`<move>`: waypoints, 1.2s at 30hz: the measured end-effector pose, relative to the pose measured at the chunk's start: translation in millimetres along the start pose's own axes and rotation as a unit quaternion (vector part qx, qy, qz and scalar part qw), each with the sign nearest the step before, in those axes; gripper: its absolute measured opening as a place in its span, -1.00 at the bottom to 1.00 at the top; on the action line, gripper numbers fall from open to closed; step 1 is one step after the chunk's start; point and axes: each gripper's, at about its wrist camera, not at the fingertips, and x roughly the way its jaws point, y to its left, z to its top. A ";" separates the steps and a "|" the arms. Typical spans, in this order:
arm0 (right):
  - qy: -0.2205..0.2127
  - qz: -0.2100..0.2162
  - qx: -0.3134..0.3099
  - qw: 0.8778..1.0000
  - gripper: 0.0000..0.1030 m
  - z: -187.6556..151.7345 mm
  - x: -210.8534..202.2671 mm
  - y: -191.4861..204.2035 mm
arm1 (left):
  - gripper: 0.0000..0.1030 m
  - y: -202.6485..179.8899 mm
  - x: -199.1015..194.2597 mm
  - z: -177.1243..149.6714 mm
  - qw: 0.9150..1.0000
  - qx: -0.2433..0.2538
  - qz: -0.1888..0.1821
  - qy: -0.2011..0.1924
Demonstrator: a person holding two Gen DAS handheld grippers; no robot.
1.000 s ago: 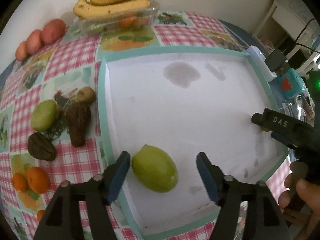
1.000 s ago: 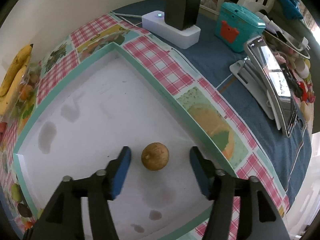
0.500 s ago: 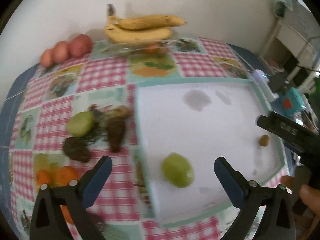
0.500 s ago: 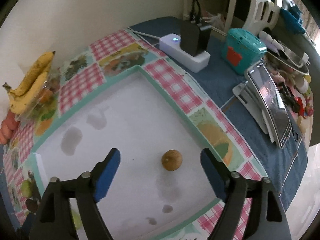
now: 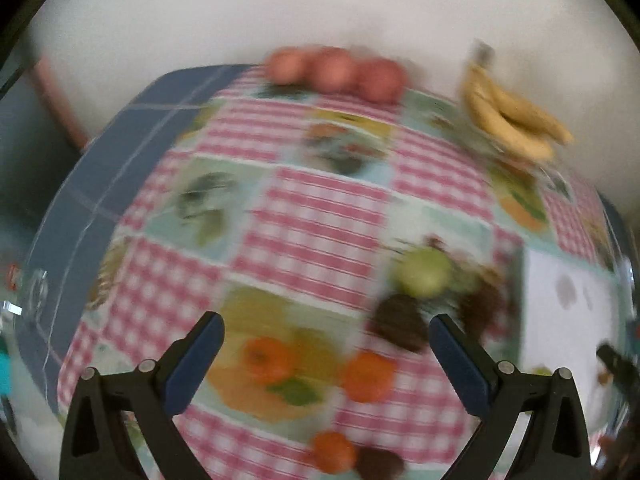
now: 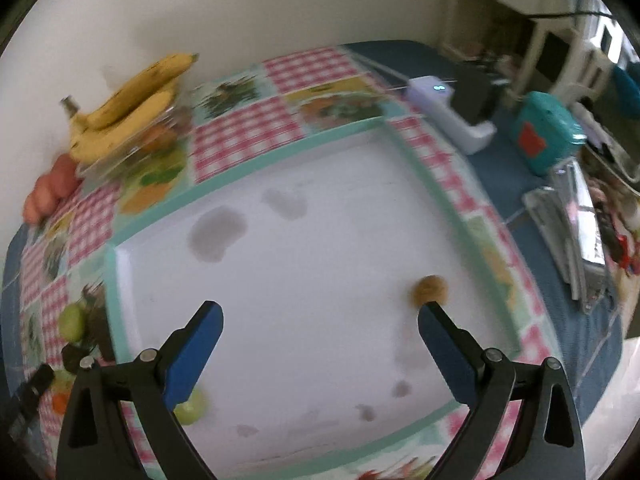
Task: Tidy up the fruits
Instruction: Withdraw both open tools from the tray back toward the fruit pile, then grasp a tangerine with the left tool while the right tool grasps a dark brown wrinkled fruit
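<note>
My left gripper point(image 5: 326, 344) is open and empty above the checked tablecloth, over an orange point(image 5: 367, 376) and a printed fruit picture. A green fruit point(image 5: 426, 272), dark brown fruits point(image 5: 400, 322) and another orange point(image 5: 334, 454) lie near it. My right gripper point(image 6: 320, 334) is open and empty above the white tray point(image 6: 248, 172). A small brown fruit point(image 6: 430, 289) lies in the tray by the right fingertip. A green fruit point(image 6: 192, 410) lies in the tray behind the left finger. The left wrist view is blurred.
Bananas point(image 5: 516, 120) on a clear box and three reddish fruits point(image 5: 336, 72) sit by the wall. A white power strip point(image 6: 448, 114), a teal box point(image 6: 546, 136) and a phone on a stand point(image 6: 580, 232) lie right of the tray.
Both grippers have pulled back from the fruits they set in the tray. The left one has swung left over the loose fruit on the cloth. The right one has risen and shifted left.
</note>
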 end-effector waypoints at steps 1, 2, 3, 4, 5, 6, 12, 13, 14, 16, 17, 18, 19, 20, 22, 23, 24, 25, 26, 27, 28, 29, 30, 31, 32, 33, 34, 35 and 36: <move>0.000 0.006 -0.004 1.000 0.91 -1.0 0.8 4.8 | 1.00 14.2 -0.7 1.7 1.000 -0.016 0.004 -0.005; 0.000 0.016 -0.014 1.000 0.91 -2.8 0.9 12.7 | 1.00 28.1 -1.2 3.4 0.999 -0.031 0.009 -0.010; -0.001 0.020 -0.019 1.000 0.91 -5.0 0.4 17.3 | 1.00 37.7 -1.9 4.0 0.999 -0.040 0.012 -0.015; -0.002 0.023 -0.026 0.999 0.91 -6.4 -0.6 23.9 | 1.00 50.1 -2.7 4.1 0.998 -0.050 0.015 -0.021; -0.006 0.027 -0.037 0.999 0.91 -8.1 -2.3 32.1 | 1.00 56.7 -4.0 3.8 0.998 -0.056 0.018 -0.026; -0.009 0.031 -0.042 0.999 0.91 -9.6 -4.0 37.7 | 1.00 63.0 -5.2 3.5 0.997 -0.062 0.019 -0.031; -0.027 0.068 -0.087 0.994 0.91 -19.4 -12.4 75.8 | 1.00 81.2 -19.5 1.4 0.994 -0.078 0.005 -0.081; -0.028 0.069 -0.098 0.992 0.91 -21.4 -13.7 82.1 | 1.00 81.8 -20.8 1.7 0.994 -0.075 -0.005 -0.080; -0.027 0.071 -0.110 0.991 0.91 -23.7 -15.4 90.6 | 1.00 82.3 -22.2 2.0 0.994 -0.071 -0.019 -0.078; -0.025 0.088 -0.126 0.988 0.91 -28.1 -19.4 103.1 | 1.00 81.1 -22.8 2.9 0.995 -0.059 -0.050 -0.066; -0.023 0.103 -0.138 0.985 0.91 -31.7 -22.6 112.4 | 1.00 80.0 -22.8 3.1 0.995 -0.056 -0.050 -0.064; -0.022 0.108 -0.143 0.984 0.91 -34.3 -24.2 117.4 | 1.00 78.8 -23.0 2.9 0.995 -0.054 -0.049 -0.061; -0.021 0.111 -0.150 0.982 0.91 -37.7 -26.5 124.0 | 1.00 78.5 -23.1 2.2 0.996 -0.052 -0.050 -0.059; -0.021 0.118 -0.158 0.980 0.91 -41.0 -28.7 130.6 | 1.00 78.3 -24.1 1.8 0.995 -0.051 -0.054 -0.059; -0.020 0.136 -0.165 0.977 0.91 -45.5 -32.5 139.3 | 1.00 78.2 -28.3 0.5 0.995 -0.050 -0.058 -0.064; -0.022 0.149 -0.167 0.974 0.91 -48.3 -35.3 143.9 | 1.00 78.1 -31.3 -1.1 0.995 -0.048 -0.058 -0.069; -0.025 0.155 -0.168 0.973 0.91 -50.5 -38.0 146.2 | 0.98 78.0 -33.8 -1.7 0.995 -0.045 -0.057 -0.075; -0.031 0.159 -0.171 0.972 0.91 -51.9 -40.7 149.3 | 0.98 77.1 -36.9 -2.6 0.994 -0.042 -0.055 -0.081; -0.039 0.159 -0.178 0.970 0.90 -54.7 -44.3 153.3 | 0.98 76.5 -39.9 -3.4 0.994 -0.038 -0.053 -0.087; -0.046 0.158 -0.185 0.969 0.90 -56.6 -47.3 155.9 | 0.98 76.2 -42.1 -4.4 0.994 -0.036 -0.056 -0.090; -0.050 0.157 -0.190 0.968 0.90 -58.2 -49.4 158.0 | 0.97 76.4 -42.7 -5.2 0.994 -0.036 -0.061 -0.089; -0.055 0.156 -0.196 0.966 0.90 -61.1 -52.0 161.2 | 0.97 77.3 -42.7 -5.6 0.993 -0.038 -0.067 -0.087; -0.055 0.157 -0.200 0.966 0.90 -63.2 -53.4 162.9 | 0.97 77.5 -42.1 -6.9 0.993 -0.038 -0.070 -0.084; -0.052 0.158 -0.205 0.965 0.90 -66.5 -54.5 165.7 | 0.95 76.9 -40.4 -8.4 0.994 -0.034 -0.070 -0.078; -0.049 0.155 -0.209 0.964 0.90 -69.5 -54.8 167.6 | 0.91 75.7 -37.6 -10.2 0.995 -0.029 -0.070 -0.069; -0.047 0.153 -0.216 0.963 0.89 -73.4 -55.7 169.6 | 0.78 74.7 -33.4 -12.1 0.996 -0.025 -0.071 -0.057; -0.044 0.152 -0.222 0.962 0.88 -76.4 -55.4 171.9 | 0.69 74.1 -28.4 -14.1 0.996 -0.024 -0.076 -0.045; -0.041 0.153 -0.231 0.960 0.78 -81.6 -56.5 175.0 | 0.67 73.5 -23.9 -16.0 0.996 -0.023 -0.081 -0.035; -0.038 0.154 -0.238 0.958 0.66 -86.9 -57.9 178.1 | 0.67 72.5 -16.4 -17.7 0.996 -0.024 -0.086 -0.020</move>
